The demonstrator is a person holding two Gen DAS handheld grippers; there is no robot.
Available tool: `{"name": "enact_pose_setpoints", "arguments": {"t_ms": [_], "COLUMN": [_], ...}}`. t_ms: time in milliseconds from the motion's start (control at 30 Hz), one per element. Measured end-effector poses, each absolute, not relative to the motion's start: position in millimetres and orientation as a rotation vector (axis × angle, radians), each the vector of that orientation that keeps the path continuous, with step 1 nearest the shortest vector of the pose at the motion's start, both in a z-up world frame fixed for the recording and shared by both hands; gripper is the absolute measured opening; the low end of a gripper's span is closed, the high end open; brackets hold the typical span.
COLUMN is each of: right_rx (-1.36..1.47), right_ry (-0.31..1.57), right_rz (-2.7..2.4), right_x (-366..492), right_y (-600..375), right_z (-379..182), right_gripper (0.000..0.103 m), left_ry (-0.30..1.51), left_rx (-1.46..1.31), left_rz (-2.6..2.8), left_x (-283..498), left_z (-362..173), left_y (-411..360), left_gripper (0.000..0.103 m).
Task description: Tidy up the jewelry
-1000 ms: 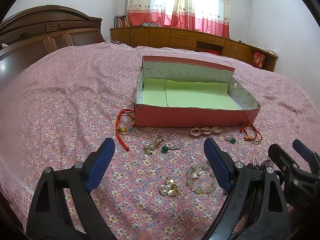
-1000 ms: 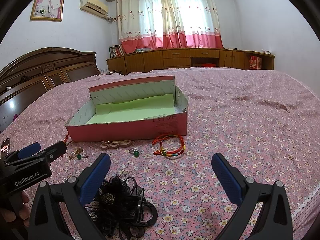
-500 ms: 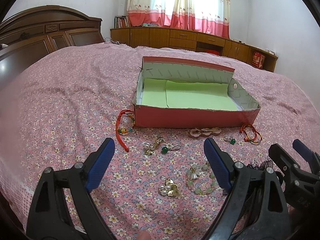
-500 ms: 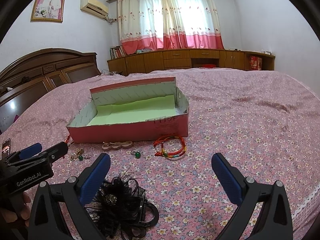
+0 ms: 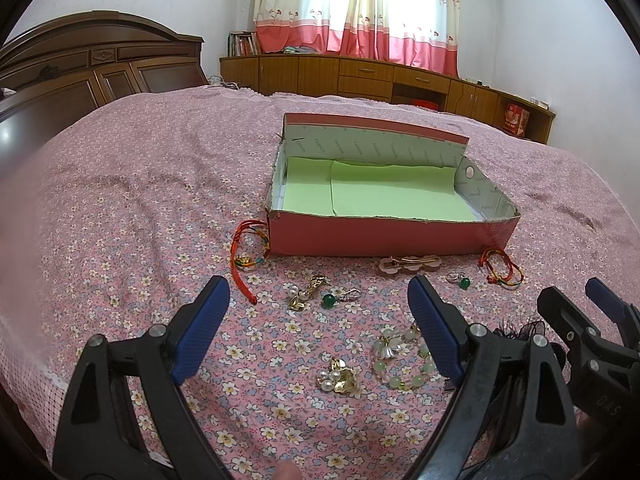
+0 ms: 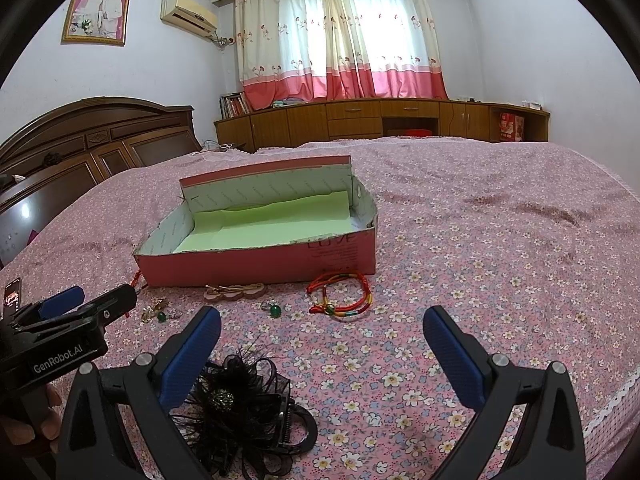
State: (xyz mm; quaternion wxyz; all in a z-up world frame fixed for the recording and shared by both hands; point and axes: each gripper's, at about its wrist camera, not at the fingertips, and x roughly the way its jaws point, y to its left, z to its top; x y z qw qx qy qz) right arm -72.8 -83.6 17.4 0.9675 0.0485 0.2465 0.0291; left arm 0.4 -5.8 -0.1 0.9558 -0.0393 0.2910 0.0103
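An open red box (image 5: 384,236) with a green paper lining (image 6: 264,232) lies on the flowered bedspread. Jewelry lies loose in front of it: a red cord bracelet (image 5: 246,252), a gold pearl earring (image 5: 304,294), a green bead earring (image 5: 334,299), a pearl brooch (image 5: 339,376), a jade bead bracelet (image 5: 400,360), a pink hair clip (image 5: 408,263), a green ring (image 5: 460,280) and a red woven bracelet (image 6: 344,296). A black feathered hair clip (image 6: 240,400) lies under my right gripper (image 6: 320,340). My left gripper (image 5: 316,312) is open above the earrings. Both are empty.
A dark wooden headboard (image 5: 100,64) stands at the left. Low wooden cabinets (image 6: 380,120) run under the curtained window. A phone (image 6: 12,294) lies at the far left of the bed. The bed's lace edge (image 6: 608,404) is close at the right.
Both grippers have shifted only slightly; the right wrist view has drifted a little back. No jewelry has moved.
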Motion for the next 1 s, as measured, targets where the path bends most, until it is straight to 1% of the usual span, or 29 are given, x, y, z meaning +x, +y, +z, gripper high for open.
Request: {"name": "enact_pose_setpoints", "arguments": {"t_ms": [700, 1000], "right_rx": [0.098, 0.101], "right_ry": [0.495, 0.480], "right_rz": [0.059, 0.059], "right_x": [-74, -75], "right_y": [-83, -84], "right_z": [17, 28], "right_gripper": [0.103, 0.103], "left_ry": [0.590, 0.588], "left_rx": [-0.081, -0.084], "left_rz": [0.020, 0.021], "left_x": [0, 0], "left_z": [0, 5], "left_y": [-6, -6], "left_gripper": [0.084, 0.084]}}
